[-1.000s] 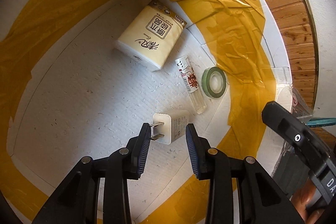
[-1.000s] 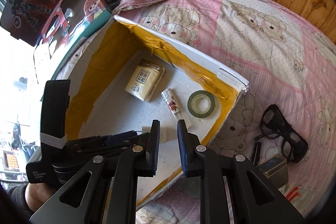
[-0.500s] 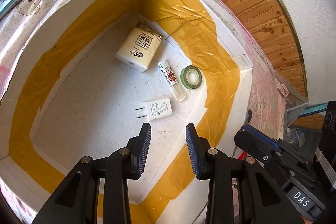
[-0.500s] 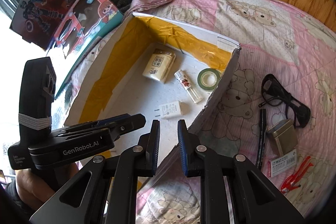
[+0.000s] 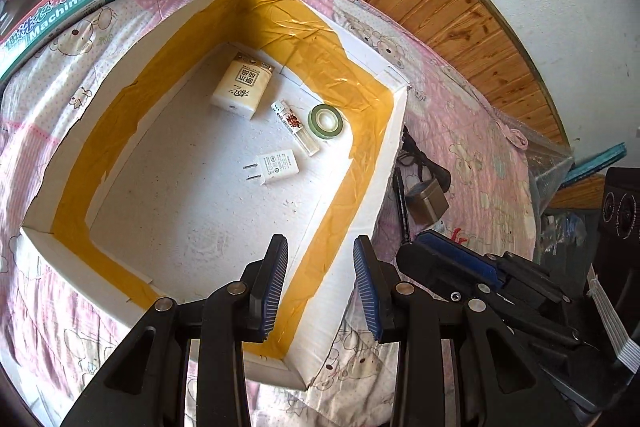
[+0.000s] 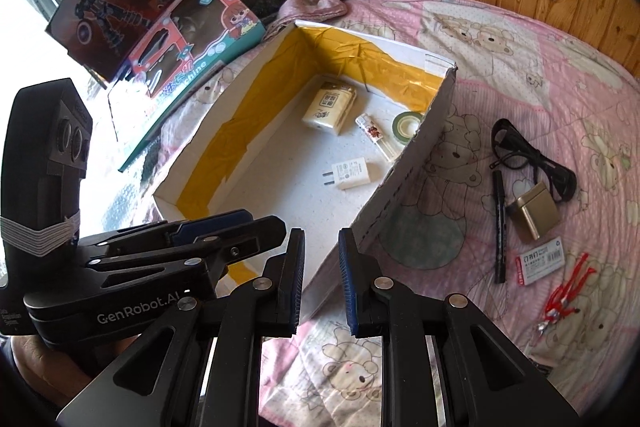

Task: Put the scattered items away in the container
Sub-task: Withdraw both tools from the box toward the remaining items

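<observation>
1. The left claw [image 5: 320, 283] has its two fingers parted, with a clear gap between the blue pads [image 5: 274, 287], and nothing sits between them.
2. The right claw [image 6: 321, 279] is also parted, with a narrower gap, and it holds nothing.
3. The two claws are close side by side, the left one just left of the right one, both pointing forward and down.
4. A hand [image 6: 36, 359] grips the left claw's handle from below.
</observation>
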Motion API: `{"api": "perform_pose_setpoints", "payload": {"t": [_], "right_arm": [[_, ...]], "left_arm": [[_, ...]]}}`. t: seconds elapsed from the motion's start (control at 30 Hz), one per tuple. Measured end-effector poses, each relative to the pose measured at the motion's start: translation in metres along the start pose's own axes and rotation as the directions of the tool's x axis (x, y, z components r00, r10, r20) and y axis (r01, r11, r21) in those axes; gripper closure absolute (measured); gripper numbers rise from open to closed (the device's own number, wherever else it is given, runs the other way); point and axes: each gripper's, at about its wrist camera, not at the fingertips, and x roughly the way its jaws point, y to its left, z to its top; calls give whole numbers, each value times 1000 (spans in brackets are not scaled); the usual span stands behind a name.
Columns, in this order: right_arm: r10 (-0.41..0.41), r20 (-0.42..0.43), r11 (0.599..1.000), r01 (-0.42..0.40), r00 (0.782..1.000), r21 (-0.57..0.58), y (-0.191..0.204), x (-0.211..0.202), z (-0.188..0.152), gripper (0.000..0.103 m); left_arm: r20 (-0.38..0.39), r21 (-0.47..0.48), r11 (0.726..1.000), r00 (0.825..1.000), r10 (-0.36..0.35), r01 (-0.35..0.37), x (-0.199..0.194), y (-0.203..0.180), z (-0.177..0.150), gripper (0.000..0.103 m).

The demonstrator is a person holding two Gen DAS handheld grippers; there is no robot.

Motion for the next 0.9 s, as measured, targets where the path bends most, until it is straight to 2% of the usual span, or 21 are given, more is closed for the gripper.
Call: {"api": "perform_pose_setpoints", "payload": {"t": [0.37, 0.6, 0.9], "right_arm": [[1, 34, 999, -2, 999, 35, 2, -30, -49, 83], [3, 42, 996, -7, 999, 91, -12, -39, -75, 83], [-5, 56, 972, -9, 998, 236, -62, -53, -109, 83]], "left_arm": [[93, 169, 980, 991, 94, -108, -35, -38, -29, 67], [98, 237, 963, 990, 105, -126, -37, -58, -44, 67], [62, 310, 944, 993, 98, -113, -19, -90, -54, 67]]}}
